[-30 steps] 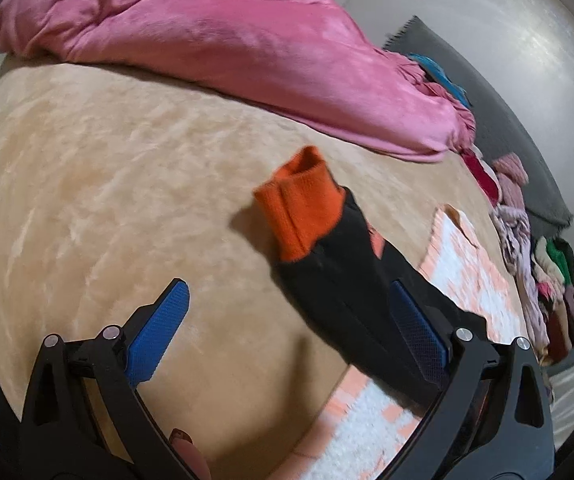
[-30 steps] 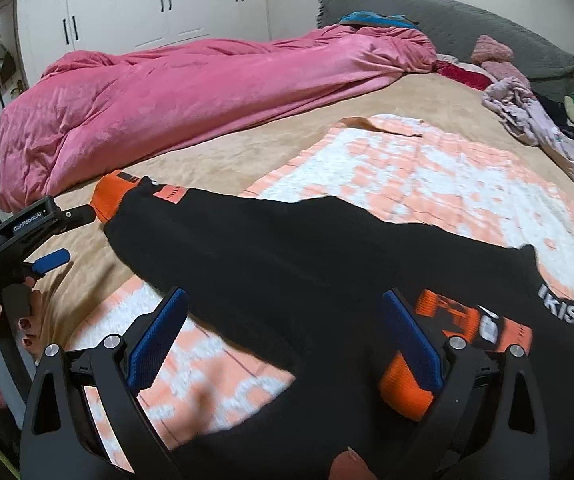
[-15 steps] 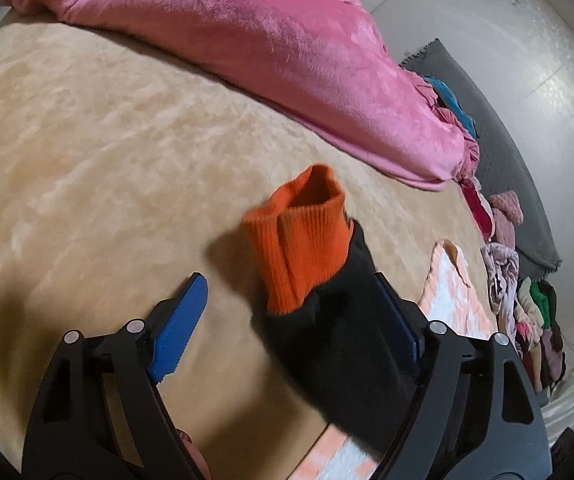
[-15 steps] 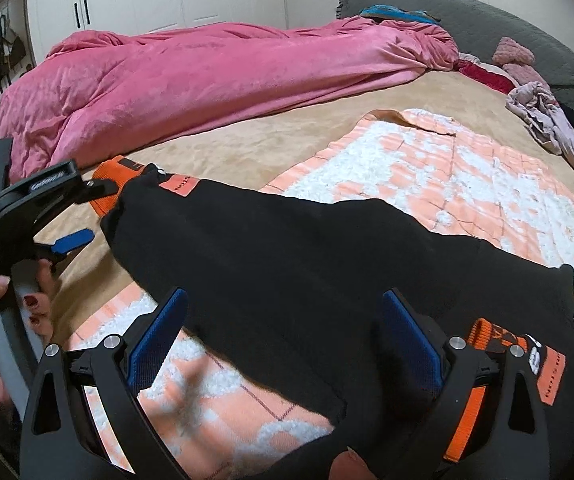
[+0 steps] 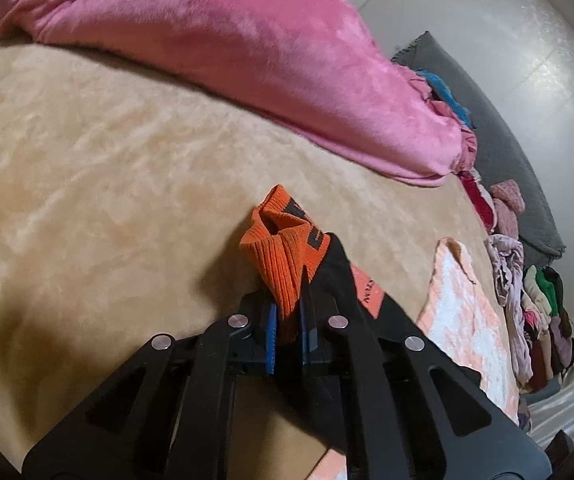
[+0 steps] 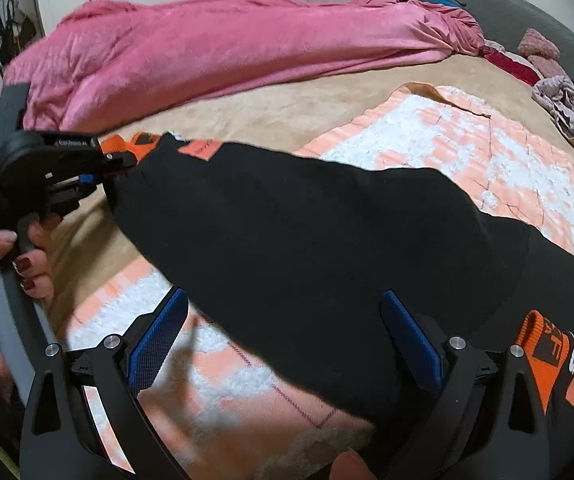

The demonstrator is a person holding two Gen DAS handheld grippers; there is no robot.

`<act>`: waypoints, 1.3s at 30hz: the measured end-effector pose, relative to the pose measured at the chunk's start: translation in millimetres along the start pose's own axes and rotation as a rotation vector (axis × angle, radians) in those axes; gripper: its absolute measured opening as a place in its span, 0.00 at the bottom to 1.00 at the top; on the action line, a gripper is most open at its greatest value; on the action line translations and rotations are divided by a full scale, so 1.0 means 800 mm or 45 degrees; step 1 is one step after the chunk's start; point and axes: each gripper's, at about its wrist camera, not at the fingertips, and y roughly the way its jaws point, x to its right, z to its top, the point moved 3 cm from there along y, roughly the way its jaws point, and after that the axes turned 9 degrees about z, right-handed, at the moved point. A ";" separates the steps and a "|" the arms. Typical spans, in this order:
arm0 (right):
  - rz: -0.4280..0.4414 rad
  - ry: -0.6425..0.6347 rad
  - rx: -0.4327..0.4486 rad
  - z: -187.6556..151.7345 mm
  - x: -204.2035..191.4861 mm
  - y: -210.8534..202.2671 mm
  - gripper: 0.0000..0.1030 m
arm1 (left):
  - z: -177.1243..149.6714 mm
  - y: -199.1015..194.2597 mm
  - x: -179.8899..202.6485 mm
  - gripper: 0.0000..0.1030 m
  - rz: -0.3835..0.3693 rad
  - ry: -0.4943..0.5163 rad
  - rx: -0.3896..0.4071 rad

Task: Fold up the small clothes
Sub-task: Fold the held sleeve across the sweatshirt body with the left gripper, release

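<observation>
A tan bed (image 5: 107, 184) carries a pink blanket (image 5: 227, 40) at twelve o'clock. The left gripper (image 5: 289, 320) pinches the black garment's (image 6: 307, 232) orange cuff (image 5: 283, 256); the right gripper (image 6: 287, 344) gapes wide over it, gripping nothing.

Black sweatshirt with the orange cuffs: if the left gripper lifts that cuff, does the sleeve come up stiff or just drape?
Likely drapes: the sleeve already sags in soft curves between the left gripper, shut on the cuff, and the body. The ribbed cuff bunches between the pads, so it probably grips well rather than slips. Looks light for its size; the rest would probably drag across the towel.
</observation>
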 end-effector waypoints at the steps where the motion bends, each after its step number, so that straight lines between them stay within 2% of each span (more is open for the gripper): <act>1: 0.008 0.009 0.013 0.000 0.000 -0.005 0.94 | 0.001 -0.005 0.002 0.02 -0.012 0.010 0.016; 8: -0.004 0.078 0.117 -0.009 0.018 -0.056 0.94 | 0.002 -0.038 0.013 0.02 -0.117 0.074 0.097; 13: -0.061 0.153 0.200 -0.025 0.042 -0.097 0.94 | -0.006 -0.059 0.031 0.02 -0.146 0.162 0.158; 17: -0.129 0.246 0.261 -0.050 0.070 -0.135 0.94 | -0.016 -0.073 0.053 0.02 -0.177 0.242 0.203; 21: -0.197 0.349 0.292 -0.086 0.100 -0.170 0.94 | -0.033 -0.094 0.073 0.02 -0.249 0.296 0.218; 29: -0.311 0.499 0.337 -0.151 0.151 -0.233 0.94 | -0.078 -0.127 0.131 0.02 -0.381 0.446 0.203; 33: -0.362 0.566 0.367 -0.177 0.174 -0.261 0.94 | -0.116 -0.134 0.169 0.02 -0.457 0.554 0.131; 39: -0.423 0.607 0.392 -0.206 0.196 -0.294 0.94 | -0.176 -0.146 0.217 0.02 -0.512 0.736 0.089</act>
